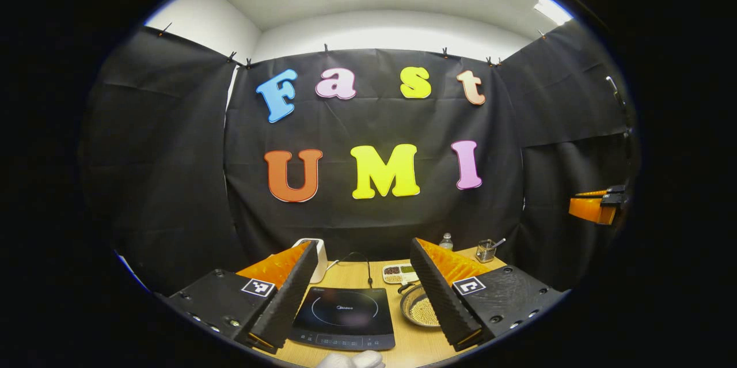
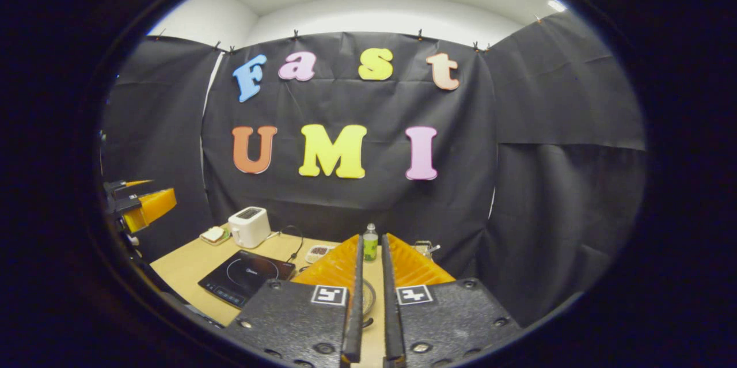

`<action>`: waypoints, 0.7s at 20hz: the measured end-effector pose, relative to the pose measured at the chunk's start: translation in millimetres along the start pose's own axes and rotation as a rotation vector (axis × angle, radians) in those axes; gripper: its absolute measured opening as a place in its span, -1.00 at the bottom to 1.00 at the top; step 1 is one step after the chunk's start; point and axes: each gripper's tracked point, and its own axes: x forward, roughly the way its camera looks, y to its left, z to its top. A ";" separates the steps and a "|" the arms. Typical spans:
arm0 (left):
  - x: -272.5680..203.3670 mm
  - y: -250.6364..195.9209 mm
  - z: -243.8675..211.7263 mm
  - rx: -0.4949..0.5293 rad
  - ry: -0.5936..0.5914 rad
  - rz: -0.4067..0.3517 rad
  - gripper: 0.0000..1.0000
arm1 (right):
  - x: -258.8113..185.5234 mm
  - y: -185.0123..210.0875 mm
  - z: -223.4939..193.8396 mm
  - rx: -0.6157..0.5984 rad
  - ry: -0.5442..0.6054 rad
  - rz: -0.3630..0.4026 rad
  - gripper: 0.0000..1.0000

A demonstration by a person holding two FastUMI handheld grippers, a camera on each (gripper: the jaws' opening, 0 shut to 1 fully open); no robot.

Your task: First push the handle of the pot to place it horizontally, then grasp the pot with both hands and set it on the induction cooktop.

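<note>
So far, nothing of the task looks done; the lines below go view by view, with places told from the induction cooktop.

Left gripper view, left gripper (image 1: 360,293): it hangs above the near side of the induction cooktop (image 1: 344,318), jaws spread wide, with nothing between them.
Left gripper view, pot (image 1: 419,307): it stands just to the right of the cooktop on the wooden table (image 1: 414,348), partly behind one finger; it holds small pale grains. A short dark piece at its far rim may be the handle, but I cannot tell for sure.
Left gripper view, other things: a white toaster (image 1: 318,257) is behind the cooktop to the left, a small tray of food (image 1: 399,273) is behind it to the right, and a bottle (image 1: 445,241) is farther back.
Left gripper view, right gripper (image 1: 596,207): it is well to the right of the cooktop and high.

Right gripper view, right gripper (image 2: 368,293): the jaws are almost closed, only a thin slit, and they hold nothing.
Right gripper view, pot (image 2: 367,298): just a strip of it is visible in that slit, to the right of the cooktop (image 2: 246,277).

Progress: in my judgement the handle push is not begun, because no finger touches the pot.
Left to do: push the handle horizontal, grasp the pot with both grippers, set it on the cooktop.
</note>
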 end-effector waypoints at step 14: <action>-3.5 -1.3 -18.8 0.016 0.042 0.013 0.92 | 52.8 40.1 -221.0 -0.040 0.410 0.158 -0.92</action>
